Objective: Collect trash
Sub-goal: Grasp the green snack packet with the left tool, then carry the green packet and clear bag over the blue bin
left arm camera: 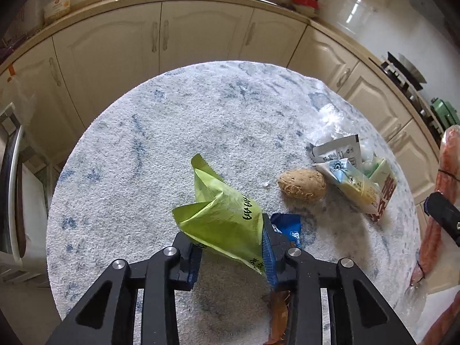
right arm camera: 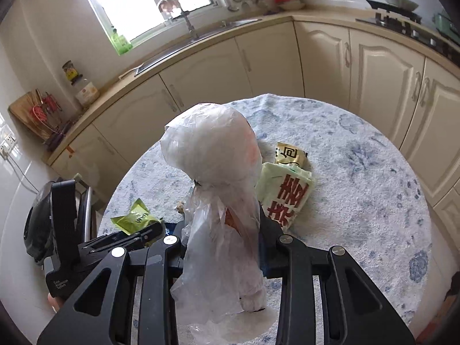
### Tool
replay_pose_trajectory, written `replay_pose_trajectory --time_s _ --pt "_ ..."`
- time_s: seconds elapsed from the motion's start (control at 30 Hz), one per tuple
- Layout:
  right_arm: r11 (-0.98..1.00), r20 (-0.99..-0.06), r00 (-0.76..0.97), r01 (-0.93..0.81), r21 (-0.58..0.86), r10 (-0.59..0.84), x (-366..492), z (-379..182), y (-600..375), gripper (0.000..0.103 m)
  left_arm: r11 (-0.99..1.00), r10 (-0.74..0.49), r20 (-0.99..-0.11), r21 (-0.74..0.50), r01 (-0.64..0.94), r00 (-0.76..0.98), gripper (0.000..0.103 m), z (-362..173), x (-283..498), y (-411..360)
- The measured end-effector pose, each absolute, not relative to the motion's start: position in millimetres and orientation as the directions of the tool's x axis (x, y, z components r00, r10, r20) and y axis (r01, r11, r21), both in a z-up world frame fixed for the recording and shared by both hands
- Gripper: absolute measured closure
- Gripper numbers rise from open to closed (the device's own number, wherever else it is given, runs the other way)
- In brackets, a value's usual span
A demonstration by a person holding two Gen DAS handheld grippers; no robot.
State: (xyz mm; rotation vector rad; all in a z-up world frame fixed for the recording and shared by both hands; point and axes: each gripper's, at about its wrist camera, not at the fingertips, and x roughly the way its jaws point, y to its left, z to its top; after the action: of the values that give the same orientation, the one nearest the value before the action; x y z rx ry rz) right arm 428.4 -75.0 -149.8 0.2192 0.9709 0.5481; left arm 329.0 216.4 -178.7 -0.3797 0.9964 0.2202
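My left gripper [left arm camera: 230, 247] is shut on a crumpled green snack wrapper [left arm camera: 221, 215], held just above the round table [left arm camera: 172, 132]; it also shows in the right wrist view [right arm camera: 136, 218]. A blue wrapper [left arm camera: 289, 228] lies by the right finger. My right gripper [right arm camera: 221, 247] is shut on a tied clear plastic bag [right arm camera: 212, 155] with something reddish inside, held upright. It shows at the far right of the left wrist view [left arm camera: 445, 178]. On the table lie a brown lump [left arm camera: 302, 184], several packets [left arm camera: 350, 184] and a green-and-red packet [right arm camera: 287, 198].
The table has a white and blue fuzzy cover. Cream kitchen cabinets [left arm camera: 207, 37] curve behind it, with a sink [right arm camera: 201, 34] under a window and a stove [right arm camera: 402, 20] at the right. A brown wrapper [left arm camera: 279, 316] lies under my left gripper.
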Motion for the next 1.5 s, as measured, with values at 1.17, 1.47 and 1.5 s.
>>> replay_pose_trajectory --time_s 1.17,1.47,1.5 --pt "0.896 -0.748 0.510 -0.122 0.426 0.425 353 -154 -197 0.071 0.986 -0.017 -0.776 -0.117 -0.118 0.630 0.073 -97 245 90" --pt "0.901 -0.767 0.537 0.029 0.432 0.351 331 -171 -273 0.071 0.996 -0.090 -0.790 -0.071 0.056 0.606 0.073 -104 258 3" --pt "0.900 -0.771 0.537 0.051 0.433 0.341 329 -174 -283 0.071 0.995 -0.098 -0.793 -0.068 0.074 0.601 0.073 -106 261 -7"
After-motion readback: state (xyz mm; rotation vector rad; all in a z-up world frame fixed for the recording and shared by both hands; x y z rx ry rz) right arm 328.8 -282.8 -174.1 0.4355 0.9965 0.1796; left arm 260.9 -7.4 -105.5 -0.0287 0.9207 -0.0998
